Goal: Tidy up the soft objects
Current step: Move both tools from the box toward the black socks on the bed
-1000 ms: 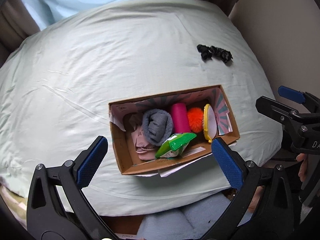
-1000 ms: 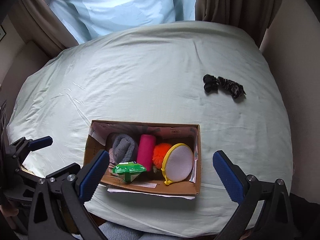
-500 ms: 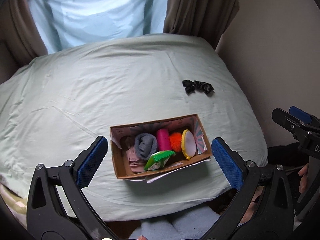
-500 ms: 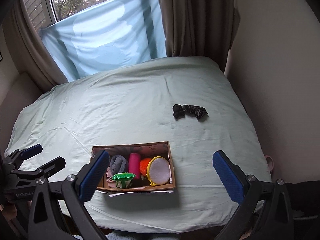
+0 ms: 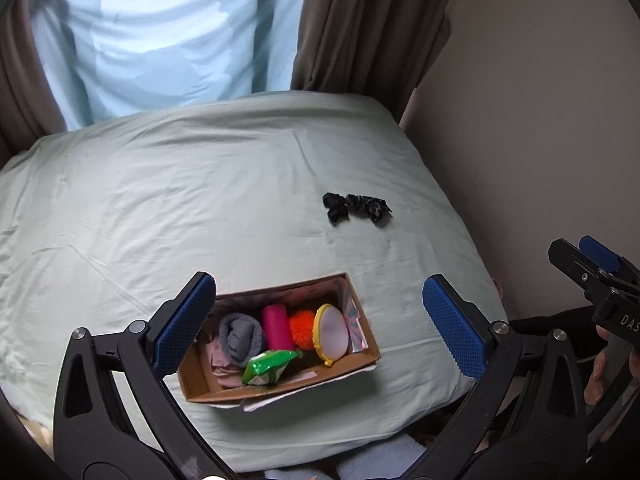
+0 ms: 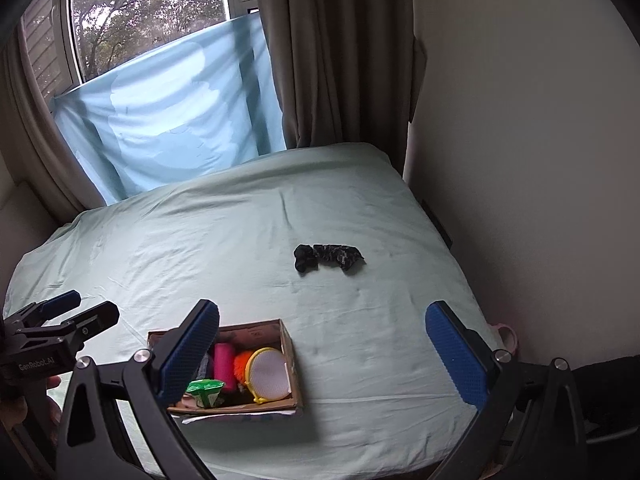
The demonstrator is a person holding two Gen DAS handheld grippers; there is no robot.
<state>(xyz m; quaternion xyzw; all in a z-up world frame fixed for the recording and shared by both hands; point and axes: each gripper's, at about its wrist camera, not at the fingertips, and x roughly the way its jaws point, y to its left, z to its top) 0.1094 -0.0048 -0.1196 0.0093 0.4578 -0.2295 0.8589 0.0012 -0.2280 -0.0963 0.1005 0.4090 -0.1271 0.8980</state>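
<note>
**Both grippers held wide above the bed, box filled, one dark piece left out**

While we hold both tools above the near edge of the bed (image 5: 168,200), the left gripper (image 5: 316,324) stands with its blue pads (image 5: 182,322) spread far apart and nothing between them. Seen from the right wrist, it sits at the far left, low over the sheet.

Moving right, we come to the cardboard box (image 5: 362,354), which lies on the pale green sheet near the bed's front edge. Inside it, from left to right, we see a pink cloth (image 5: 218,364), a rolled grey sock (image 5: 242,336), a pink cylinder (image 5: 276,326), an orange fuzzy ball (image 5: 302,326) and a yellow-rimmed oval pouch (image 5: 331,330) leaning upright against the right end. A green packet (image 5: 268,366) lies across the front of the pile, overlapping the sock — all packed close together.

Further right and farther back, a dark scrunched fabric piece (image 5: 356,207) rests alone on the sheet, well apart from the box.

At the right, the right gripper (image 6: 322,356) is likewise empty, its fingers (image 6: 456,354) splayed wide over the bed's front — the box shows just behind its left finger. Behind the bed hang a light blue sheet (image 6: 172,120) over the window (image 6: 148,12) and brown curtains (image 6: 340,52).
</note>
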